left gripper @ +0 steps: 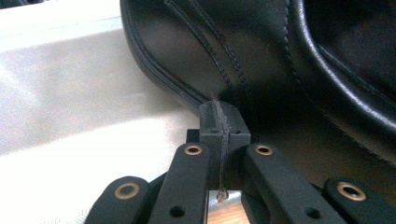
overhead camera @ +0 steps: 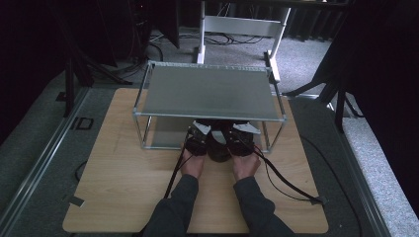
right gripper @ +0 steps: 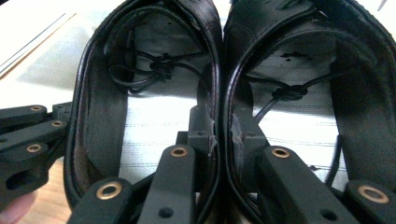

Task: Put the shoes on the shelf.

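A person is working a pair of black leather shoes point(overhead camera: 218, 147) at the front of a two-tier metal rack point(overhead camera: 207, 92) standing on a wooden worktop point(overhead camera: 118, 177). In the high view the shoes are sitting side by side just before the rack's lower shelf, between the person's two hands, whose dark sleeves are coming in from the edge of the worktop nearest the person.

The left hand-held gripper point(left gripper: 222, 122) is clenched on a seam at the outer side of the left shoe point(left gripper: 261, 60); in its own view the two jaws are pressing together with a thin ridge of stitched leather pinched between them. In the high view the left hand-held gripper point(overhead camera: 197, 139) is lying against the left side of the pair, right by the rack's front edge.

The right hand-held gripper point(right gripper: 223, 133) is grasping the two inner walls where the shoes meet: one jaw is reaching inside the left shoe point(right gripper: 140, 93) and the other inside the right shoe point(right gripper: 317, 93), with both collars squeezed between the pads. Loose laces are lying knotted on the pale insoles. From above, the right hand-held gripper point(overhead camera: 239, 139) is sitting to the right of the pair, and cables are trailing from both tools across the worktop away from the rack.
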A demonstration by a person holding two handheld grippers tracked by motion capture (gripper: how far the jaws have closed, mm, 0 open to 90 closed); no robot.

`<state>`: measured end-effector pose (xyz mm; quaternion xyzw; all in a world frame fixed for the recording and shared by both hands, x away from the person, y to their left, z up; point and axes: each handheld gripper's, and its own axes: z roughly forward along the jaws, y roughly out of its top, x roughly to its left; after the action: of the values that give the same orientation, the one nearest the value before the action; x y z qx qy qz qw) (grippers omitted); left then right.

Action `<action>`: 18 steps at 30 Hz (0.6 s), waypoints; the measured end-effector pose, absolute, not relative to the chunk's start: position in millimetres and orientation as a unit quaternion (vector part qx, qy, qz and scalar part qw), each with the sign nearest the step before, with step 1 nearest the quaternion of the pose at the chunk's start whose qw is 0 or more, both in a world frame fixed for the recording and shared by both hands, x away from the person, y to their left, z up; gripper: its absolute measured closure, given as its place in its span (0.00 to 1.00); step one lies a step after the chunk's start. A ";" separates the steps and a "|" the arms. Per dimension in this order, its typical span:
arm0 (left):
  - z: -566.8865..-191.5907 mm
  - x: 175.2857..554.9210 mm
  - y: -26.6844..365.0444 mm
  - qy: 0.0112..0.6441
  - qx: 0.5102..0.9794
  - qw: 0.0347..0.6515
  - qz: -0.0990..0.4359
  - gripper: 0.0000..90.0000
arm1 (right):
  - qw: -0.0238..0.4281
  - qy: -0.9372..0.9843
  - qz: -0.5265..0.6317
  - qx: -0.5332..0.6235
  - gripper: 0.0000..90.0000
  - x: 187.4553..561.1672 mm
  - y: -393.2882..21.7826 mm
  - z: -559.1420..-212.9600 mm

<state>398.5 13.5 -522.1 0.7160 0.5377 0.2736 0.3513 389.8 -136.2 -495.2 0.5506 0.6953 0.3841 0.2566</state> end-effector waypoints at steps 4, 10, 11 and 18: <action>-519.7 395.2 11.5 0.529 0.711 0.375 0.273 1.00 | 0.262 0.680 0.392 0.561 0.89 391.9 -135.7 -497.1; -516.3 394.3 4.4 0.521 0.702 0.397 0.279 1.00 | 0.271 0.659 0.402 0.575 0.89 397.5 -135.9 -497.8; -516.5 395.0 4.2 0.520 0.701 0.398 0.282 1.00 | 0.274 0.658 0.404 0.574 0.89 397.8 -135.2 -498.5; -518.5 399.6 5.0 0.515 0.695 0.410 0.291 1.00 | 0.291 0.634 0.418 0.582 0.89 396.4 -130.2 -503.0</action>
<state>399.6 5.0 -518.5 0.6945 0.5148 0.2912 0.4096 396.4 -130.2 -503.0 0.5818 0.6339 0.4180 0.2915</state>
